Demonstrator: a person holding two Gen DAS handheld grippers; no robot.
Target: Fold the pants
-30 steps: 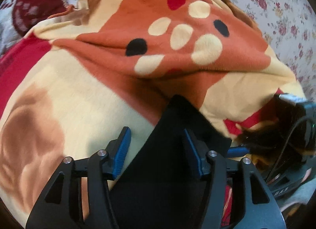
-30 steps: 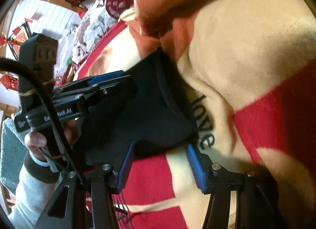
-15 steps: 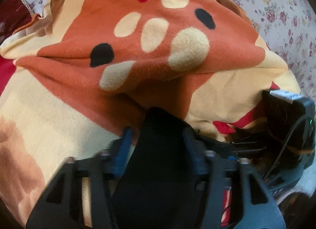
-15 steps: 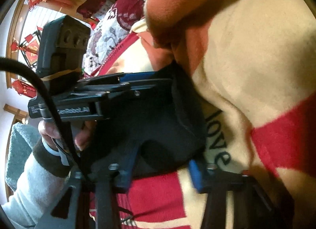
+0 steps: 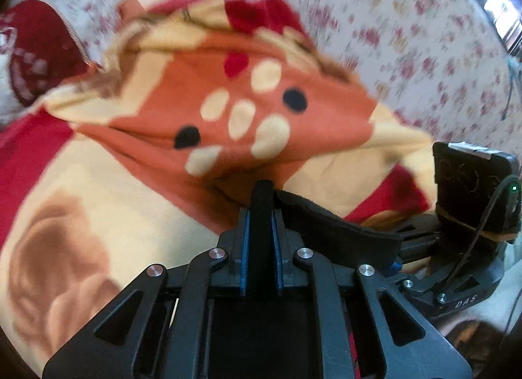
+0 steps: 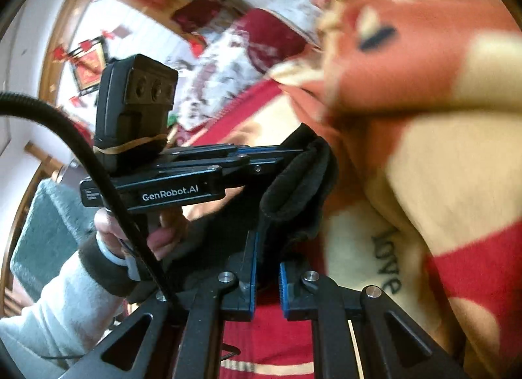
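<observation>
The black pants (image 5: 329, 228) hang between my two grippers above the bed. My left gripper (image 5: 260, 215) is shut on an edge of the pants, which stands up between its blue pads. A band of black cloth runs right toward the right gripper (image 5: 407, 248). In the right wrist view my right gripper (image 6: 267, 255) is shut on a bunched fold of the pants (image 6: 293, 183). The left gripper (image 6: 261, 153) comes in from the left, held by a hand, and pinches the same cloth.
A rumpled fleece blanket (image 5: 228, 101) in orange, cream and red lies under and beyond the pants. A floral bedsheet (image 5: 424, 36) lies behind it. A dark red pillow (image 5: 36, 52) is at far left. A grey chair (image 6: 45, 232) and red wall decorations show at left.
Both grippers went from open around the black cloth to shut on it. Both have lifted away from the blanket, so more of the bed shows.
</observation>
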